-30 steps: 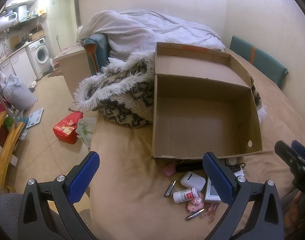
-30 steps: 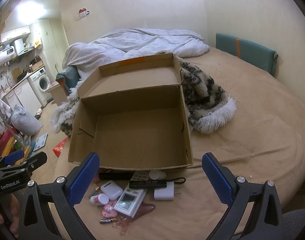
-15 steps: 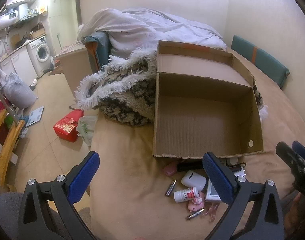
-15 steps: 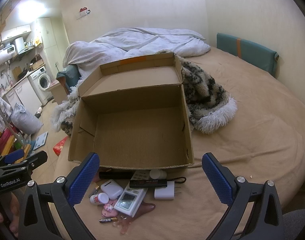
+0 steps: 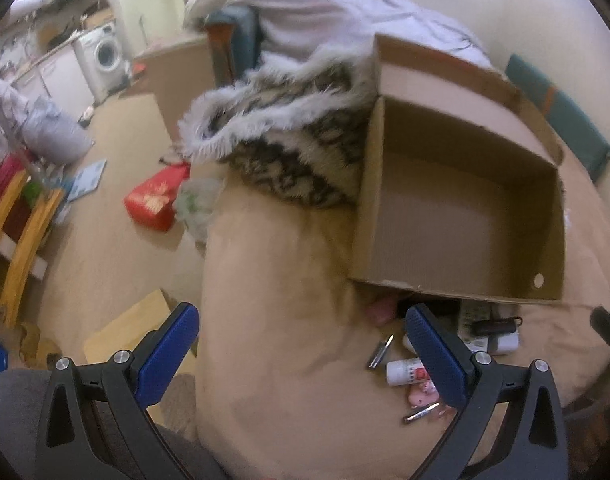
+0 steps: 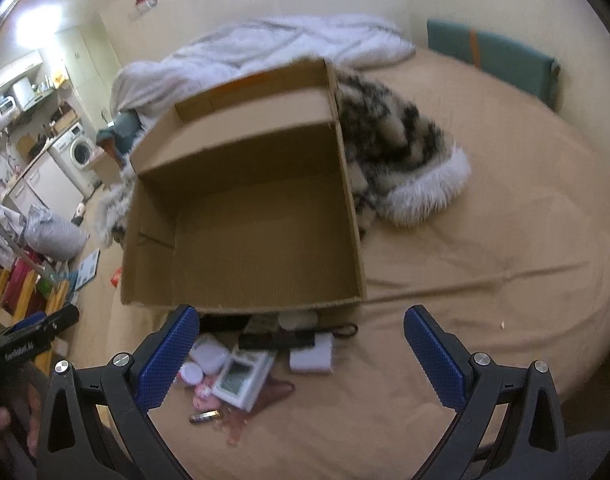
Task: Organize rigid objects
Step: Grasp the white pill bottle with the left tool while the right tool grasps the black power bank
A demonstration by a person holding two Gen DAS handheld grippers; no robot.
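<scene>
Now both views are blurring and dipping versus a moment ago: I am lowering my left hand-held gripper and right hand-held gripper, both spread wide and empty, toward the small items at the bed's near edge, just outside the cardboard box, nothing packed yet.

The box is open on top and nothing lies inside, so a tool can go down into it freely. Its raised back flap blocks the way from behind. The fur blanket touches the box's right wall and closes that side. Small items lie crowded between the box's front wall and the near edge of the bed, some touching. To their right the bed is bare.
</scene>
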